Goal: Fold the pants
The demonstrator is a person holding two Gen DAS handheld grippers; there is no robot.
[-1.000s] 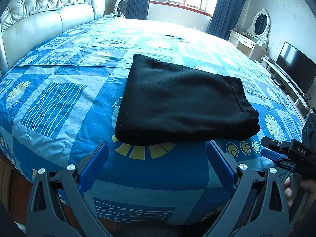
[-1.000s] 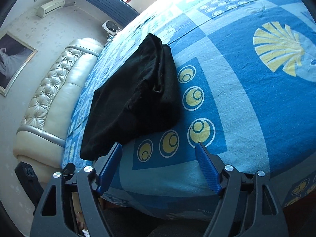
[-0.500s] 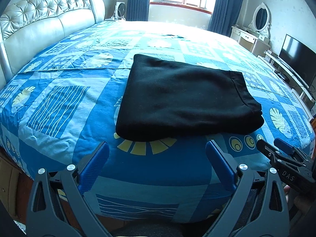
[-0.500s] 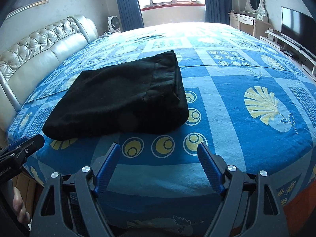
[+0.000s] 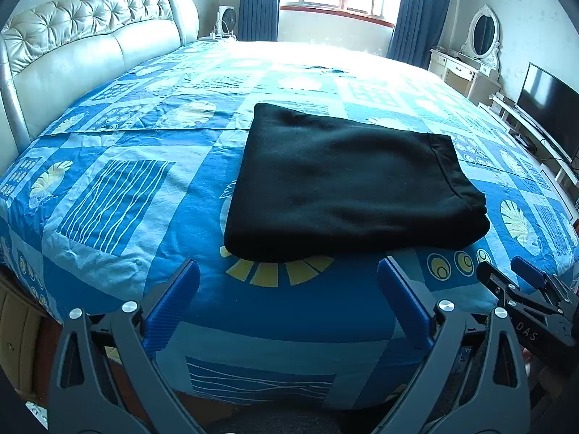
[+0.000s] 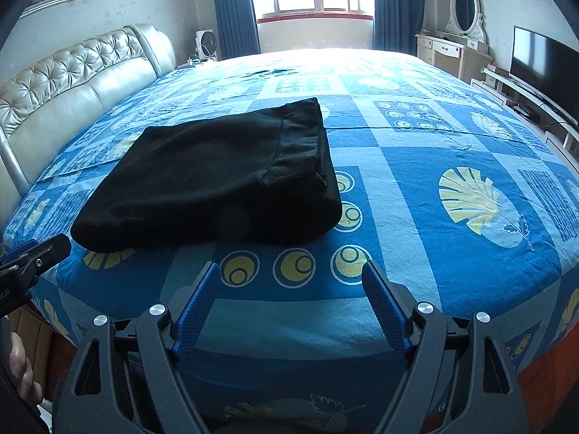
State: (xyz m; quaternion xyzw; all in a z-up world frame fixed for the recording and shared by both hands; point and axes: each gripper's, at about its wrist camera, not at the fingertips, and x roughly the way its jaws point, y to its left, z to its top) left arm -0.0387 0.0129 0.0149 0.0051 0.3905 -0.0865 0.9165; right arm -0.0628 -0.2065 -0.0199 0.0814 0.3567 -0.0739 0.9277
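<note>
Holding my left gripper (image 5: 287,291) low at the bed's near edge, I have its blue fingers (image 5: 173,298) spread wide with nothing between them. My right gripper (image 6: 291,298) is likewise spread wide and grips nothing, level with the same edge. From the left gripper, the black pants (image 5: 347,184) lie at 12 o'clock, folded into a flat rectangle on the blue patterned bedspread (image 5: 108,195), apart from both grippers. From the right gripper they sit at about 11 o'clock, waistband (image 6: 300,144) toward the right side.
</note>
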